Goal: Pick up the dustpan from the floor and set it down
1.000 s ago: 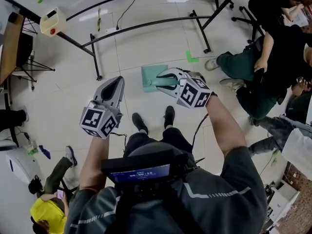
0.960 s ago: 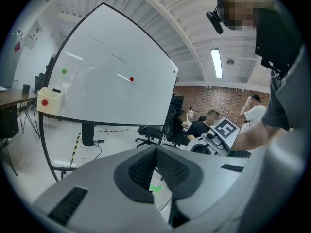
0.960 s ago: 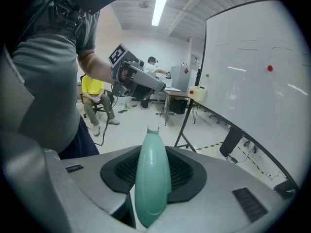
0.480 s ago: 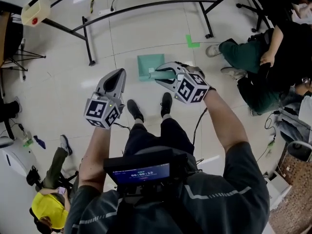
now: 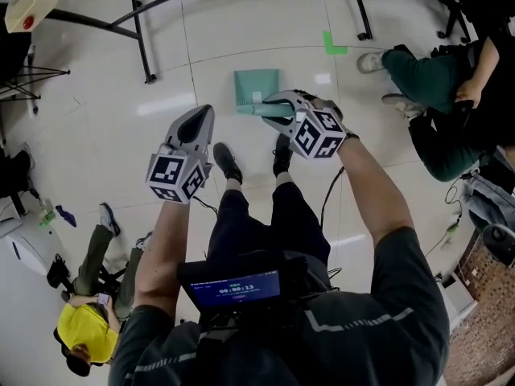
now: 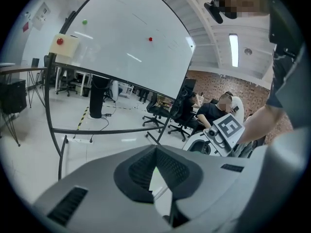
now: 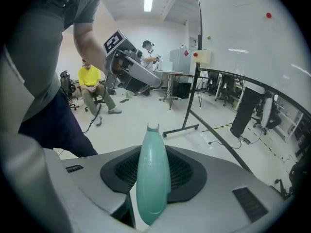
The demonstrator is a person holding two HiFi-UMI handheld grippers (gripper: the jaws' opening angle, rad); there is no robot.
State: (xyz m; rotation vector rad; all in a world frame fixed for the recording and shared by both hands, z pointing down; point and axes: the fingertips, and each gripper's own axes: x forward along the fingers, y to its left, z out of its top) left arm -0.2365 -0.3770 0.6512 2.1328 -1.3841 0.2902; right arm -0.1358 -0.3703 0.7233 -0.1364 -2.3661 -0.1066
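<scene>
Two grippers are in view and one dustpan. The left gripper point(image 5: 199, 117) points forward over the floor point(image 5: 105, 135). Its jaws are closed tip to tip with nothing between them, as the left gripper view shows. The right gripper point(image 5: 272, 107) has its jaws clamped on the dustpan's handle point(image 7: 153, 178), which fills the gap between the pads in the right gripper view.

Around them, from the left: one beige box point(image 5: 30, 5) with a red button sits at the top corner, and one person in a yellow top point(image 5: 80, 336) is at the bottom corner. The black tube legs of a stand point(image 5: 141, 34) run across the tiles behind the grippers. The wearer's two dark shoes point(image 5: 228, 163) stand between the grippers. Farther right lie one green tape mark point(image 5: 333, 43) and a seated person in green trousers point(image 5: 426, 75). Nothing lies on the tiles between the shoes and the dustpan.

The dustpan point(image 5: 257, 85) is a pale teal plastic one with a flat squarish pan and a rounded, tapering handle. It lies just ahead of the shoes, with the pan pointing away from the wearer. I cannot tell whether the pan touches the floor.
</scene>
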